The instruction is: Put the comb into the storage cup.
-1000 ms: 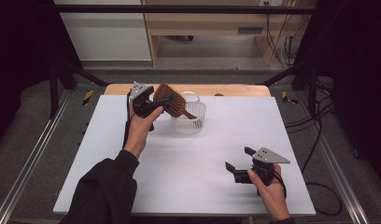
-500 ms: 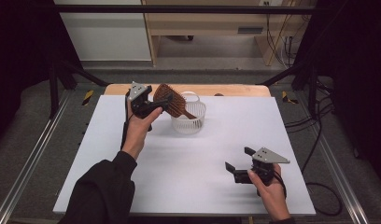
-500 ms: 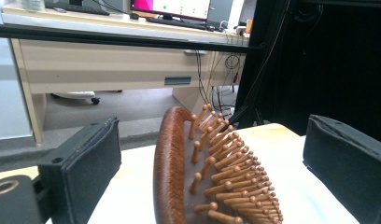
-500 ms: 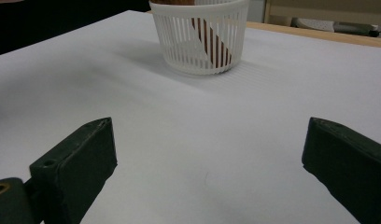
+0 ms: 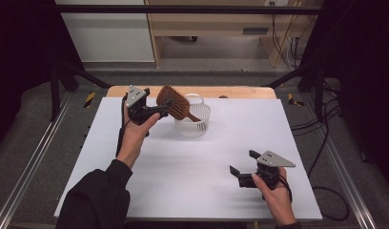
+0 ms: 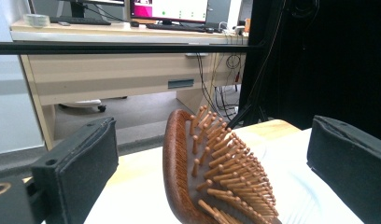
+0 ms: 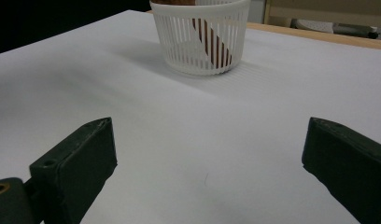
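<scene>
Nothing moved since earlier frames: your hands and both tools hold same spots. Wooden paddle hairbrush stands tilted in white slatted basket, handle down inside, bristled head over rim toward your left tool. Left tool jaws apart, flanking brush head, not gripping. Basket sits at far middle of white table. Right tool near front right edge, jaws spread wide, nothing between.

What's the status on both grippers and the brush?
Left gripper open, jaws either side of the brush head, not clamped. Right gripper open, low over the bare table. Wooden hairbrush propped handle-down in the white basket. Nothing in the way.
</scene>
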Demonstrator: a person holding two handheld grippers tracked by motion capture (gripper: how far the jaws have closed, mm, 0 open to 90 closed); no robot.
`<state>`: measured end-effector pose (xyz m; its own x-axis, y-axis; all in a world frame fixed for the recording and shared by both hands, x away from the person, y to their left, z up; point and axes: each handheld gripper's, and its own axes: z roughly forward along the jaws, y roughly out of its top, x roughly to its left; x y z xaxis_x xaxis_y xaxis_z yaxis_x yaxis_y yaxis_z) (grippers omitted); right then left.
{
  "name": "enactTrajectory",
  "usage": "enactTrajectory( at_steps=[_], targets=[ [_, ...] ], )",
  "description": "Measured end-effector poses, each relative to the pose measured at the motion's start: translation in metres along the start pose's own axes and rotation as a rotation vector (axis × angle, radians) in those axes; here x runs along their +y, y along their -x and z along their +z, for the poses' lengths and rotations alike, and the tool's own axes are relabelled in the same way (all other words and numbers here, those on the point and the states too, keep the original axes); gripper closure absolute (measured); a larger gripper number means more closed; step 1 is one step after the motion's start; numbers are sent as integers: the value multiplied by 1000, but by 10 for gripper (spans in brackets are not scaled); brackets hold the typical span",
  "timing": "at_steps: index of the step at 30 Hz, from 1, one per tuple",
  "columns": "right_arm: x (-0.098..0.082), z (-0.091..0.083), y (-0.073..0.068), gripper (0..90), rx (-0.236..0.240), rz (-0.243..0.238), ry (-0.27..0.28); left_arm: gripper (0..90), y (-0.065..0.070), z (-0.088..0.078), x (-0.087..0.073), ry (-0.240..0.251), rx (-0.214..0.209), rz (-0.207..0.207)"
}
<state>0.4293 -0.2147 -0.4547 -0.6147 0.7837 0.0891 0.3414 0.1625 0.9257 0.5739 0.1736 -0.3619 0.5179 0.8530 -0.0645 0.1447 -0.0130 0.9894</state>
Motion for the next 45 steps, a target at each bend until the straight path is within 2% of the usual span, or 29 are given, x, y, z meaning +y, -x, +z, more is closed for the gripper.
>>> enactTrajectory(
  at_steps=[3, 8, 14, 21, 28, 38, 45],
  targets=[
    [0, -1, 1, 35, 0, 3, 1, 22, 4, -3, -2, -5, -6, 22],
    [0, -2, 3, 35, -8, 5, 5, 22, 10, -8, -3, -5, -19, 34],
    [0, -3, 4, 35, -15, 8, 5, 19, 13, -17, -2, -7, -24, 62],
    [0, -5, 5, 35, -19, 8, 7, 19, 10, -31, -3, 10, -36, 43],
    [0, -4, 4, 35, -19, 6, 7, 19, 6, -45, -5, 25, -35, 43],
    [0, -5, 4, 35, -21, 3, 8, 17, 3, -68, -6, 15, -32, 44],
    [0, -5, 3, 36, -23, -2, 10, 19, -2, -86, -14, 0, -26, 32]
  ],
)
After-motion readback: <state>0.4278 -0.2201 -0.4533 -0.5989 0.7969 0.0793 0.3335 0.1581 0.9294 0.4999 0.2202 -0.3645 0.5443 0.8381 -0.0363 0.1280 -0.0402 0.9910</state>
